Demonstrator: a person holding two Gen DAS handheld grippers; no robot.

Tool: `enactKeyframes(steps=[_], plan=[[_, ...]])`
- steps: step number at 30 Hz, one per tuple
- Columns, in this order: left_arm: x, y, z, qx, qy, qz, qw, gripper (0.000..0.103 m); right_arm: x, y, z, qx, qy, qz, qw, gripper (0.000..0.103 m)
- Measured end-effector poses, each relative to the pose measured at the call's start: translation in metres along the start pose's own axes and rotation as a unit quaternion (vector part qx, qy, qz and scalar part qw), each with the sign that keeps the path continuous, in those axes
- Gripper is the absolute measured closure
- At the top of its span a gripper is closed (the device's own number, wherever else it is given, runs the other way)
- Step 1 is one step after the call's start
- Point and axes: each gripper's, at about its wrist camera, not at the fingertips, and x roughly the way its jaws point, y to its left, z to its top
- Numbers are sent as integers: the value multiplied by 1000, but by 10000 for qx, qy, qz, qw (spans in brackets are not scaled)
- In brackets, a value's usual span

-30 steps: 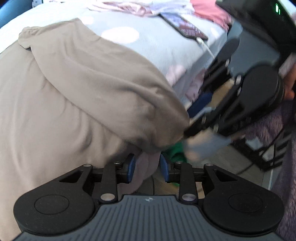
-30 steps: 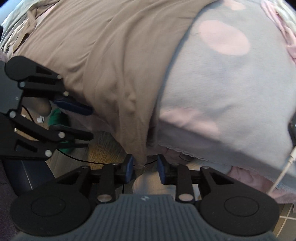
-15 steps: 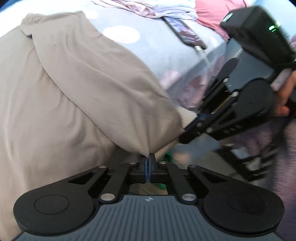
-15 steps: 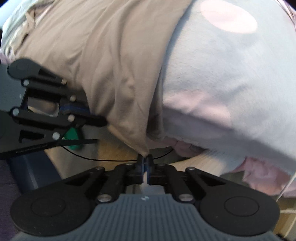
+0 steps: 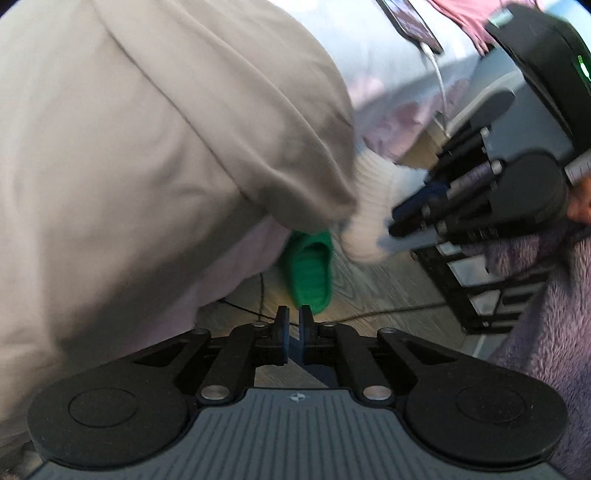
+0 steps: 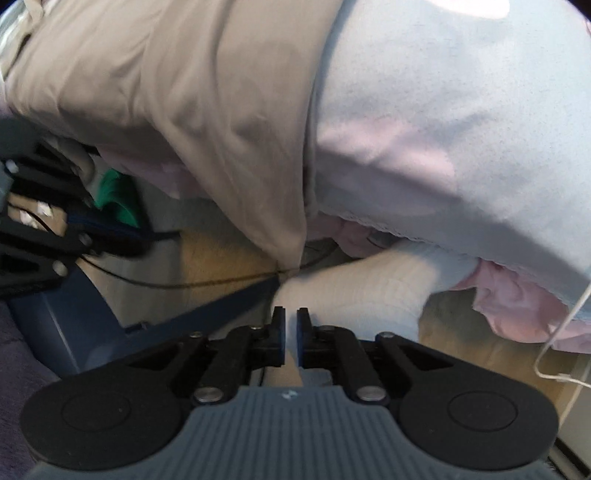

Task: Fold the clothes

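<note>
The beige garment [image 5: 155, 155] lies spread over the bed, its lower edge hanging past the bed's side toward the floor; in the right wrist view its corner [image 6: 284, 254] dangles free just above our right gripper. Half a second ago both grippers were pinched on that hem. Now the left gripper [image 5: 293, 325] shows a narrow gap with only floor between its pads, and the right gripper [image 6: 291, 328] stands slightly apart too, nothing clamped, its jaws having just been opening. So we have let the hem go at both points. We judge that either the grasp slipped or this edge was only being tugged straight; in both cases the fold itself is not yet made, and we would need to take the cloth again before lifting it over.

Around it: the pale blue blanket [image 6: 443, 110] with pink patches under the garment, a phone [image 5: 410, 22] on its white cable [image 5: 441, 96] further up the bed, and pink clothes at the far end. Below the edge sit a green slipper [image 5: 310, 269], a white-socked foot [image 6: 362, 291], and a thin black cord [image 5: 388, 310] on the floor. The 2 grippers work close together here, and the foot and cord crowd the space beneath the hem.
</note>
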Motion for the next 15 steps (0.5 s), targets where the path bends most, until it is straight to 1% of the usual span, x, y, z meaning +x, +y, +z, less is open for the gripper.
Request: enactKeyframes(steps=[1, 2, 3, 4, 5, 8, 9, 11, 13, 15], plan=[[-8, 3, -1, -49, -52, 66, 10000, 93, -2, 2, 0, -42, -47, 2, 10000, 86], [-15, 6, -3, -98, -105, 132, 9998, 91, -7, 8, -2, -99, -135, -16, 9999, 84], [-22, 9, -3, -149, -156, 189, 9996, 91, -12, 12, -2, -147, -240, -43, 9996, 79], [-30, 11, -3, -207, -202, 210, 9994, 91, -16, 12, -1, -196, -369, -73, 9991, 77], [-38, 14, -3, -261, -261, 238, 9990, 91, -18, 22, -5, -253, -506, -98, 9984, 76], [-64, 22, 0, -368, -543, 304, 9974, 91, -40, 34, -1, -371, -898, -146, 9952, 73], [-73, 25, 0, -423, -659, 331, 9964, 91, -48, 37, 1, -380, -1036, -138, 9938, 70], [-91, 32, 0, -534, -887, 392, 9939, 91, -62, 45, 6, -380, -1308, -106, 9906, 69], [-105, 39, 1, -662, -1088, 526, 9905, 91, -69, 49, 12, -257, -1555, -104, 9874, 67], [-123, 55, -1, -775, -1247, 724, 9865, 91, -76, 53, 18, -122, -1801, -107, 9835, 65]])
